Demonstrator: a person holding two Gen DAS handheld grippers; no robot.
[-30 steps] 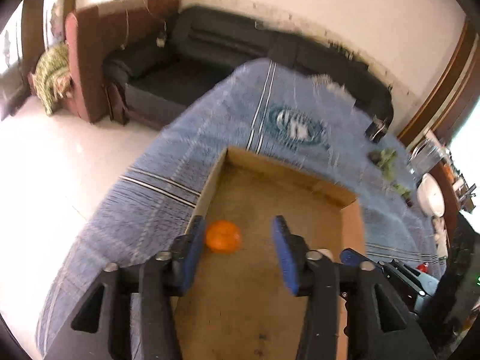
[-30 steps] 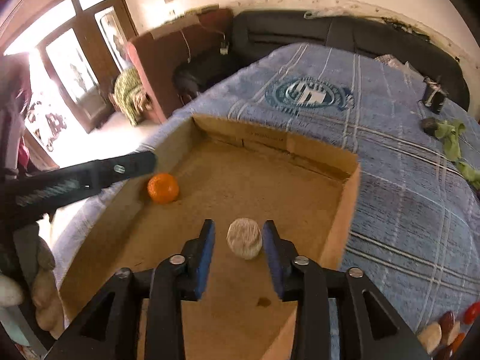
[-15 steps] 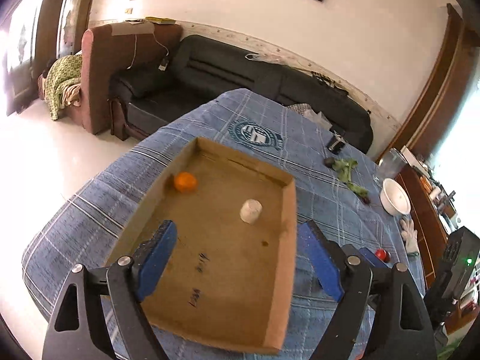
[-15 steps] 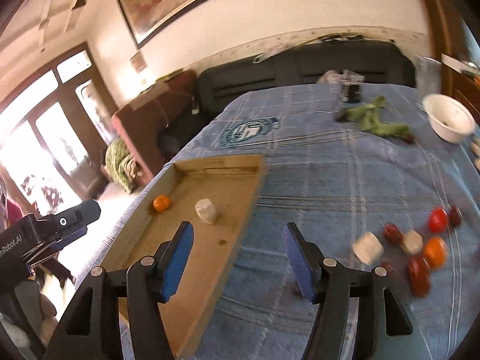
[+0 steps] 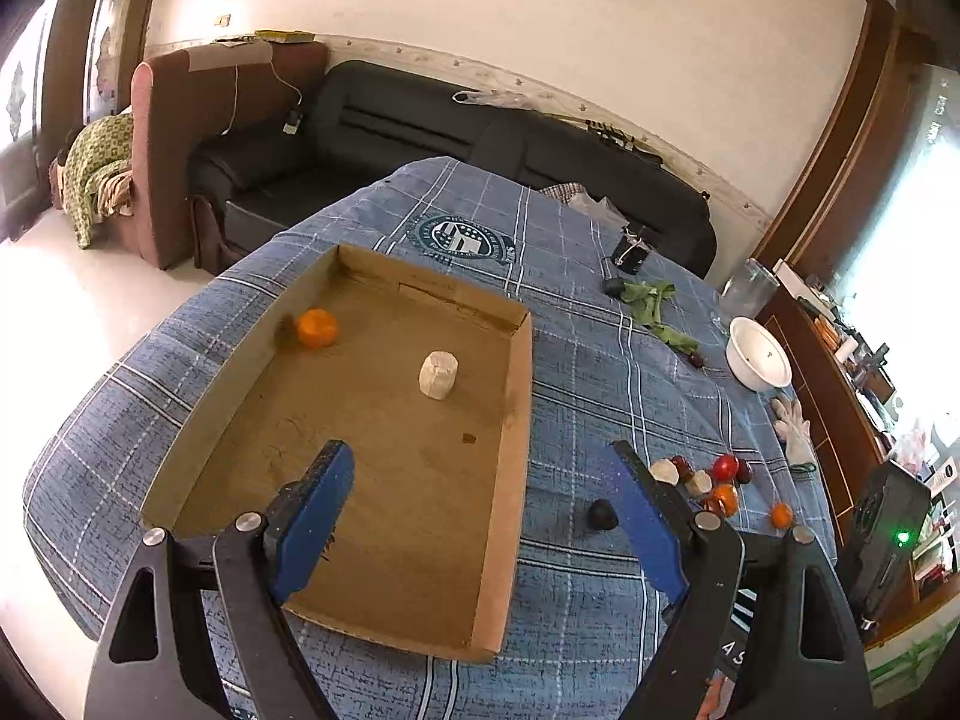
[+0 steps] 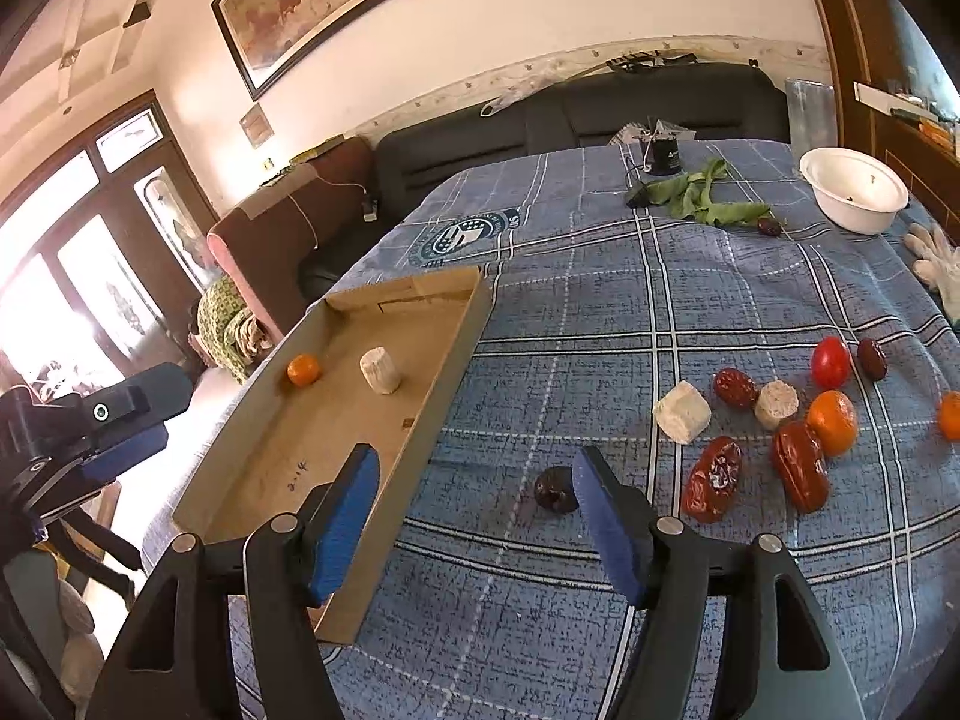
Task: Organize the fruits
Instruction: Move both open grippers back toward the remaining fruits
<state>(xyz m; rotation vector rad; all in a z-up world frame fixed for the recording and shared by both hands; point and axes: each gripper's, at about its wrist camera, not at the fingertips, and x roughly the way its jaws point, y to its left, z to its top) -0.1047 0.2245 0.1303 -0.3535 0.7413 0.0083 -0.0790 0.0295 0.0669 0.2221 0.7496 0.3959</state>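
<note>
A shallow cardboard tray (image 5: pixel 516 420) (image 6: pixel 456 354) lies on a blue plaid tablecloth. In it sit an orange (image 5: pixel 316 328) (image 6: pixel 302 369) and a pale white chunk (image 5: pixel 438 375) (image 6: pixel 380 369). Right of the tray lies a cluster of fruits: red dates (image 6: pixel 798 465), a red tomato (image 6: pixel 831 361), an orange (image 6: pixel 833 422), white chunks (image 6: pixel 682 411), and one dark date (image 6: pixel 555 489) (image 5: pixel 602 514) apart from them. My left gripper (image 5: pixel 483 516) is open and empty above the tray's near end. My right gripper (image 6: pixel 474 516) is open and empty above the tray's right wall.
A white bowl (image 6: pixel 855 192) (image 5: pixel 757 354), green leaves (image 6: pixel 702 195), a small black device (image 6: pixel 663 156), a white glove (image 6: pixel 933 261) and a clear jar (image 6: pixel 810 111) are at the table's far right. A black sofa (image 5: pixel 420 126) stands behind the table.
Both grippers have let go of their pieces in the tray, opened wide, and pulled back and up. The right gripper has swung right, toward the fruit cluster.
</note>
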